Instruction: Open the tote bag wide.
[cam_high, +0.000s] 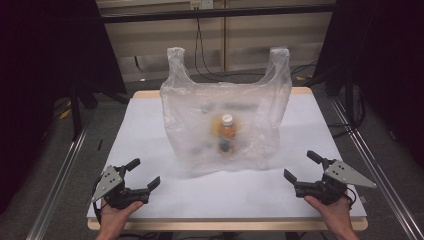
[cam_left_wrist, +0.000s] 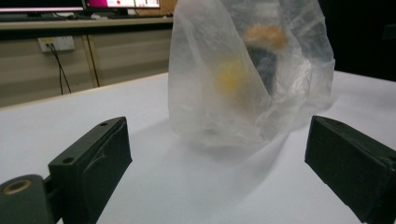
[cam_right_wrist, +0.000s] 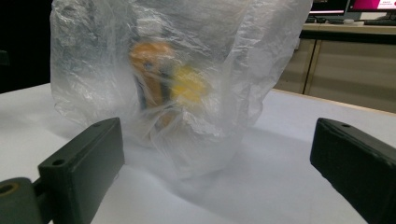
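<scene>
Left tool (cam_high: 148, 173) and right tool (cam_high: 299, 167) at near table (cam_high: 150, 125) edge, one per hand, jaws spread wide, gripping nothing. Beyond, mid-table: clear plastic bag (cam_high: 226, 115) standing, handles up. Inside, orange bottle (cam_high: 227, 131), white cap, dark label; writing unreadable through film. Yellow patch beside it, unidentifiable.

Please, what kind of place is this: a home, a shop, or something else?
Probably a lab or a recording studio, not a home. A white table stands between dark curtains with metal rails on the floor, and monitors sit on a bench behind. A plastic bag holding a bottle stands staged at the centre.
</scene>
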